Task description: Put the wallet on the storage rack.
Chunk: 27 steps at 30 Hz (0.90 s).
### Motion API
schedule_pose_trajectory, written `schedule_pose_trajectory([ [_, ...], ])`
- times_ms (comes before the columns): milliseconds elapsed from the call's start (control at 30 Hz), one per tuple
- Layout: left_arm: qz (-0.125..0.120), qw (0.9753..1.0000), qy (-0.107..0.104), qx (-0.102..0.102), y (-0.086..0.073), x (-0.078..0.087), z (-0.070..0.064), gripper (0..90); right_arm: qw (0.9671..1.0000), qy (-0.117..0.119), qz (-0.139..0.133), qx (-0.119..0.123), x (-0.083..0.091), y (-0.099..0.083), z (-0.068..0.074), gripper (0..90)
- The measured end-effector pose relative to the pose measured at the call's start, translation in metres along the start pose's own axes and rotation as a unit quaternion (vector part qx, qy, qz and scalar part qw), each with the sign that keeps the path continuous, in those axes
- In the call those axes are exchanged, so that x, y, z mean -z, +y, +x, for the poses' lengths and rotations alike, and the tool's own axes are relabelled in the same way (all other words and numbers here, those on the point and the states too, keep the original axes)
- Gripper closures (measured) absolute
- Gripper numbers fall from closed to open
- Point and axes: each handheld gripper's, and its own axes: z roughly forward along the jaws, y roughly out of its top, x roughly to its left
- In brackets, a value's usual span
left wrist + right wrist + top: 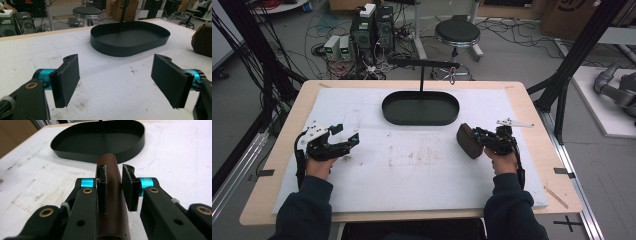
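Note:
A brown leather case (468,141) (112,195) sits between the pads of my right gripper (478,136) (114,187), which is shut on it just above the white mat at the right. The same case (203,41) shows at the far right edge of the left gripper view. A black oval tray (420,108) (130,37) (100,140) with a thin upright post stands at the back middle of the mat. My left gripper (346,134) (116,80) is open at the left, its pads wide apart over bare mat with nothing between them.
The white mat (412,165) covers a wooden table (542,150). A black T-shaped stand (422,62) rises from the tray. Behind the table are a round stool (457,32), computer boxes (372,27) and cables on the floor. Black frame posts (579,50) flank the table.

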Motion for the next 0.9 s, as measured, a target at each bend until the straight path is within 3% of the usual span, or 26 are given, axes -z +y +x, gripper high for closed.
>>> schedule_pose_trajectory([
  [333,-0.001,1.0,0.0,0.001,0.0,0.0,0.0,22.8,0.9991,-0.017,-0.015,0.036,0.003,0.0,0.003,72.1],
  [567,-0.003,1.0,0.0,0.001,0.0,0.001,0.0,22.8,0.9985,-0.02,-0.023,0.046,0.004,0.001,0.005,68.0],
  [700,-0.003,1.0,0.0,0.0,0.0,0.001,0.0,22.8,0.9979,-0.023,-0.028,0.053,0.004,0.001,0.006,49.5],
  [767,-0.002,1.0,0.001,0.001,0.0,0.001,0.0,22.8,0.9954,-0.035,-0.033,0.083,0.001,0.0,0.009,38.2],
  [833,-0.002,1.0,0.0,0.001,0.0,0.001,0.0,22.8,0.9932,-0.036,-0.023,0.109,-0.002,-0.001,0.014,33.9],
  [900,-0.002,1.0,0.0,0.001,0.0,0.0,0.0,22.8,0.989,-0.042,0.007,0.142,-0.01,-0.004,0.019,30.7],
])
